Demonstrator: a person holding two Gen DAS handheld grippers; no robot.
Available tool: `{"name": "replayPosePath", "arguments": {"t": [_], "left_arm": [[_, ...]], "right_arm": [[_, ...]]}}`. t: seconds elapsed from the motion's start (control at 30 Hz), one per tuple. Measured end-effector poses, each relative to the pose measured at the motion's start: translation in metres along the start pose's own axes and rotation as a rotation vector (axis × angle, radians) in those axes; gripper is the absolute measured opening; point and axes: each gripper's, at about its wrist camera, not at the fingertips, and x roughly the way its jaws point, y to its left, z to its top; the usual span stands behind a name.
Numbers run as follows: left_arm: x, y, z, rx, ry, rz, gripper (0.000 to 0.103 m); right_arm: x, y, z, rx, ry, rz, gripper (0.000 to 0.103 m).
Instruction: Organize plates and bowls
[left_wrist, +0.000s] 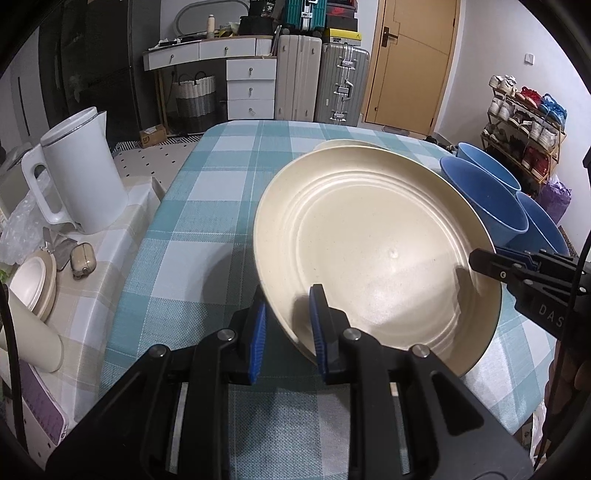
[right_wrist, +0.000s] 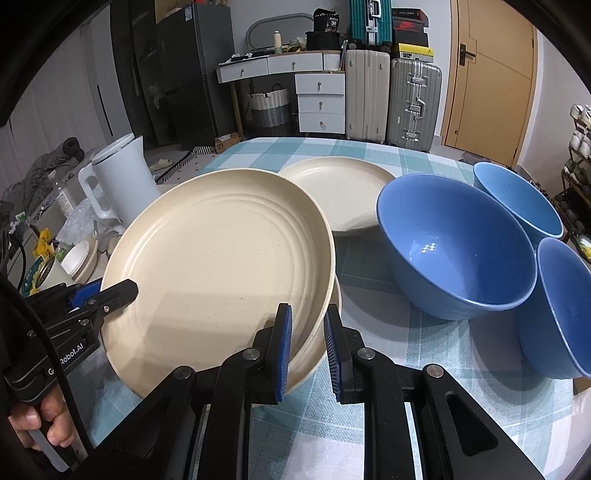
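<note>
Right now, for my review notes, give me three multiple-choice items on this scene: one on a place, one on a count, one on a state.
1. Where is the kettle?
A. left of the checked table
B. among the bowls
C. on the suitcases

2. How many blue bowls are on the table?
A. one
B. three
C. five

3. How is the big cream plate held?
A. lying flat, untouched
B. by one gripper
C. tilted, gripped at its rim by both grippers

Key: 1 A, it stands on the side surface left of the table. 2 B, three bowls cluster on the right. 3 C, left gripper and right gripper both clamp the rim.
</note>
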Motion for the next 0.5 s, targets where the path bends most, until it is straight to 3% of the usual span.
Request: {"name": "replayPosePath", "arguments": {"t": [0.5], "left_arm": [[0.033,-0.005,-0.012,0.029,0.039,0.022,0.021]], "right_arm": [[0.026,-0.001,-0.007,-0.002,0.038,-0.044,0.018]]}}
